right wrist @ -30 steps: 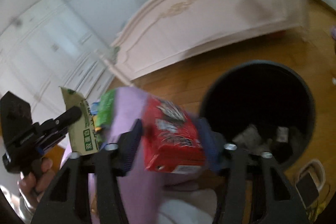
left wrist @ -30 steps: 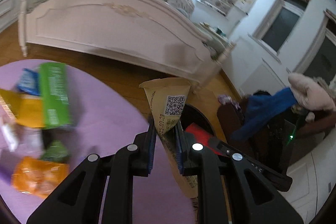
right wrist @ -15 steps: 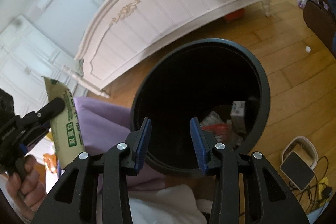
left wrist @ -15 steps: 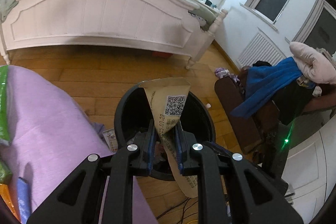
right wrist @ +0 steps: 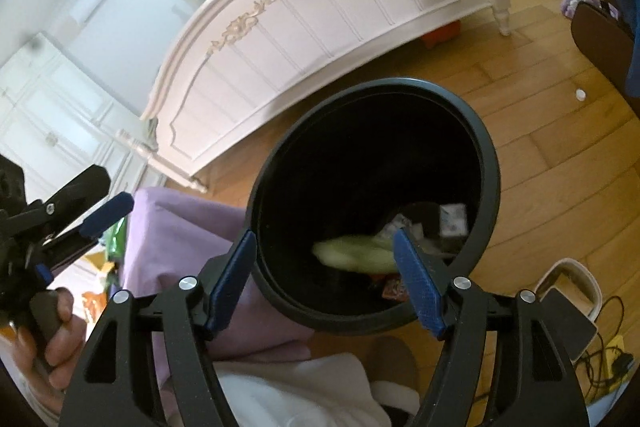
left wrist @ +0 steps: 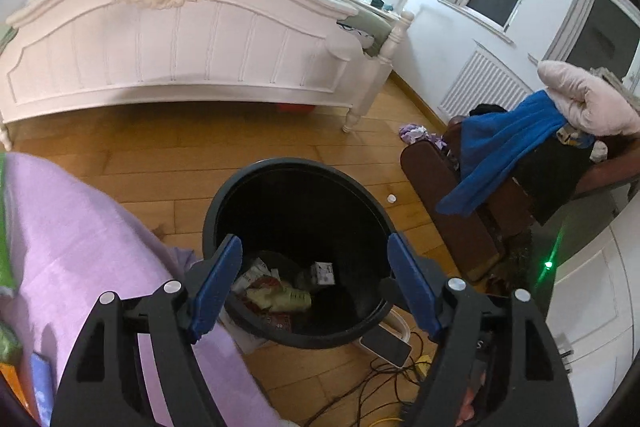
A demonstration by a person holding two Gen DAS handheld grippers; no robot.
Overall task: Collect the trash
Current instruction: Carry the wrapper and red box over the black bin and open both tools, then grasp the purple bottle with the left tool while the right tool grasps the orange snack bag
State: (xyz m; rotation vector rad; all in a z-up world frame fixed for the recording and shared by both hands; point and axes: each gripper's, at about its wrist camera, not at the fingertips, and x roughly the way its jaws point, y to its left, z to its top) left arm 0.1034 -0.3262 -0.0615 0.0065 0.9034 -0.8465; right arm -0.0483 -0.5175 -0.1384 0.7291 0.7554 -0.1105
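Both grippers hung over a black trash bin [left wrist: 296, 187] that stood on the wooden floor [left wrist: 160, 143] near the white bed [left wrist: 180, 47]. The left gripper [left wrist: 314, 279] had its blue-padded fingers [left wrist: 216, 279] opening wide, with nothing between them. The right gripper [right wrist: 326, 277] likewise had its fingers [right wrist: 420, 287] spreading apart and empty. Inside the bin a pale yellow-green wrapper [right wrist: 356, 253] showed blurred in the right wrist view, above the other trash [left wrist: 280, 287] at the bottom: crumpled packets and a small white box. To the left of the bin lay a purple cloth [left wrist: 80, 247] over a worktop, with a green packet [left wrist: 6, 227] at its far left edge. A hand [right wrist: 52, 339] gripped the left gripper's handle.
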